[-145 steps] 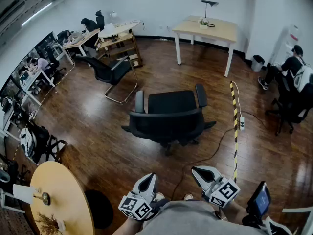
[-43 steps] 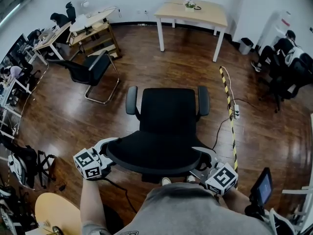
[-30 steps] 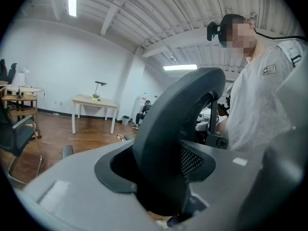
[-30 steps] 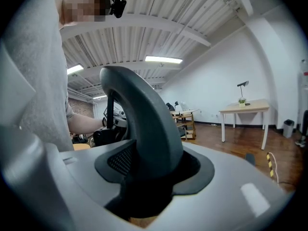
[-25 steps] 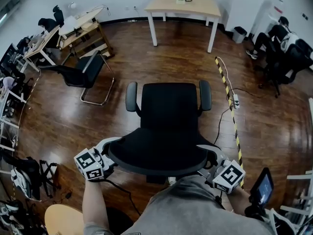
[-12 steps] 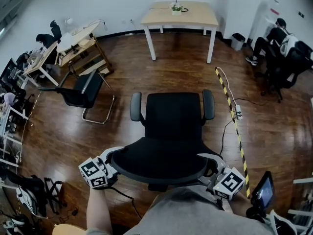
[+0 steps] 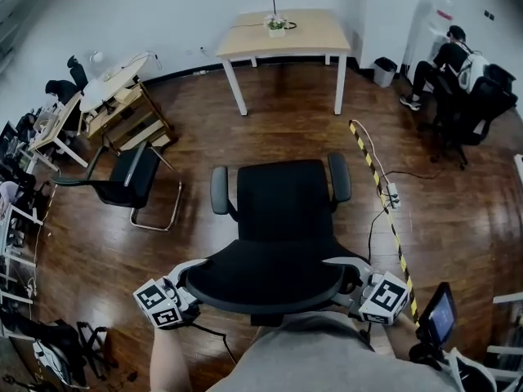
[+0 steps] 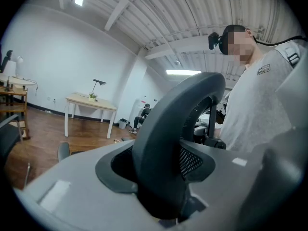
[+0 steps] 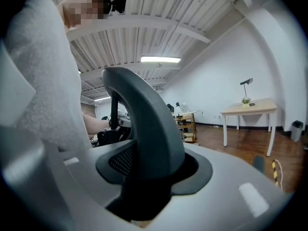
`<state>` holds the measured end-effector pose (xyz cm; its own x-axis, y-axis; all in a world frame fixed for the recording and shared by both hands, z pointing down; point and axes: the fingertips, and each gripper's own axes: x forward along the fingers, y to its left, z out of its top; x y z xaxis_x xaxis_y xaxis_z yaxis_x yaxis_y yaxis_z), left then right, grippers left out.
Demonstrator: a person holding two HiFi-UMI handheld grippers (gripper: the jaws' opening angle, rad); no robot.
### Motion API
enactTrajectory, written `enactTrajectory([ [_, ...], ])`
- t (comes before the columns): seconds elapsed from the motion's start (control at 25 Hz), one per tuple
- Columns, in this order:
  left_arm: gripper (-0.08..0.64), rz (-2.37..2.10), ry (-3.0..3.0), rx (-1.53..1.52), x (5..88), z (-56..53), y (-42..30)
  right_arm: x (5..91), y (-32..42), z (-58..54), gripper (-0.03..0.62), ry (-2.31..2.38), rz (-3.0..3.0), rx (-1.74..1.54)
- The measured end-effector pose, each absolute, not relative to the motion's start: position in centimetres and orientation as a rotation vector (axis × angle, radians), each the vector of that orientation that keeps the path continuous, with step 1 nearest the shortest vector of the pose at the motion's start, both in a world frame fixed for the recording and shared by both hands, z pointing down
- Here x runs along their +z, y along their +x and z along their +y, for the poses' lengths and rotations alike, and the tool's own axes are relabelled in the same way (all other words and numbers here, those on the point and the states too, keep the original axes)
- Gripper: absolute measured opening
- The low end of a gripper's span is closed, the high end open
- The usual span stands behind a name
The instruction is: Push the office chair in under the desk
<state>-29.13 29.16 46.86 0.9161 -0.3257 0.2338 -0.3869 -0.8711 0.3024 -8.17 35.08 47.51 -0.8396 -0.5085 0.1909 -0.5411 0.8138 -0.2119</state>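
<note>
The black office chair (image 7: 286, 207) stands on the wood floor with its seat facing the light wooden desk (image 7: 278, 29) at the far wall, a stretch of floor between them. Its curved backrest (image 7: 270, 278) is nearest me. My left gripper (image 7: 189, 272) clamps the backrest's left rim (image 8: 175, 129), which fills the gap between the grey jaws. My right gripper (image 7: 346, 274) is closing on the right rim (image 9: 149, 129), which sits tight between its jaws. A small plant and a lamp stand on the desk.
A yellow-black cable strip (image 7: 377, 188) with a power strip runs along the floor right of the chair. Another black chair (image 7: 122, 182) on a chrome frame stands at the left, before shelves (image 7: 122, 109). A person (image 7: 449, 55) sits at the far right by a bin (image 7: 384, 70).
The chair and I have rolled forward toward the desk, which now looks nearer and sits further left in view. Both grippers keep their hold on the backrest.
</note>
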Motion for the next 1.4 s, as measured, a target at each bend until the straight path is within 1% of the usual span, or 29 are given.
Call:
enactTrajectory([
  [0.6, 0.219, -0.509, 2.749, 0.217, 46.5, 17.5, -26.0, 47.2, -5.0, 23.3, 0.214, 0.887, -2.871, 0.368],
  [1.4, 0.213, -0.400, 2.773, 0.183, 47.0, -3.2, -24.8, 48.4, -4.0, 3.3, 0.216, 1.032, -2.807, 0.425],
])
